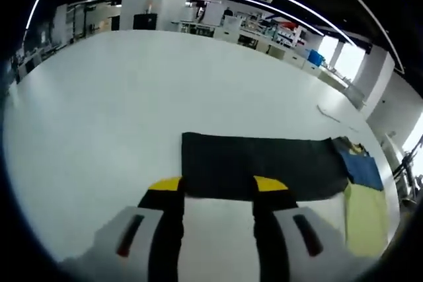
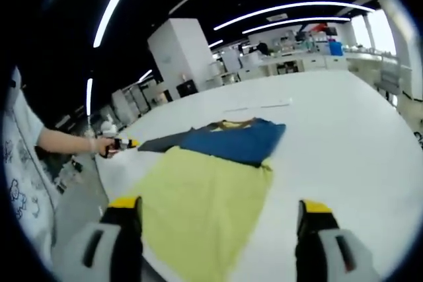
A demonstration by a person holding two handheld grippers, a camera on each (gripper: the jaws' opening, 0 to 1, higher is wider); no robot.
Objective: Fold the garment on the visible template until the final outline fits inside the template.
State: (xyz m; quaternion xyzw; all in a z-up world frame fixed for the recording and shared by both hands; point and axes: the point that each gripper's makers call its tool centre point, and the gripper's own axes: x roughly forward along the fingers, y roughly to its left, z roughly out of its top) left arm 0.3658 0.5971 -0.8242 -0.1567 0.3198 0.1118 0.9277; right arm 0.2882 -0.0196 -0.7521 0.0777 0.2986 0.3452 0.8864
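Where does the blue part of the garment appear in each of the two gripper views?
Left gripper view: the blue fabric section of the garment lies at the right edge, between the dark panel and the yellow panel.
Right gripper view: the same blue section lies just above centre, beyond the yellow panel.
Shared landmark: the white table under the garment.

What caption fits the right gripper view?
Open right gripper above a yellow garment, blue garment beyond it on the white table.
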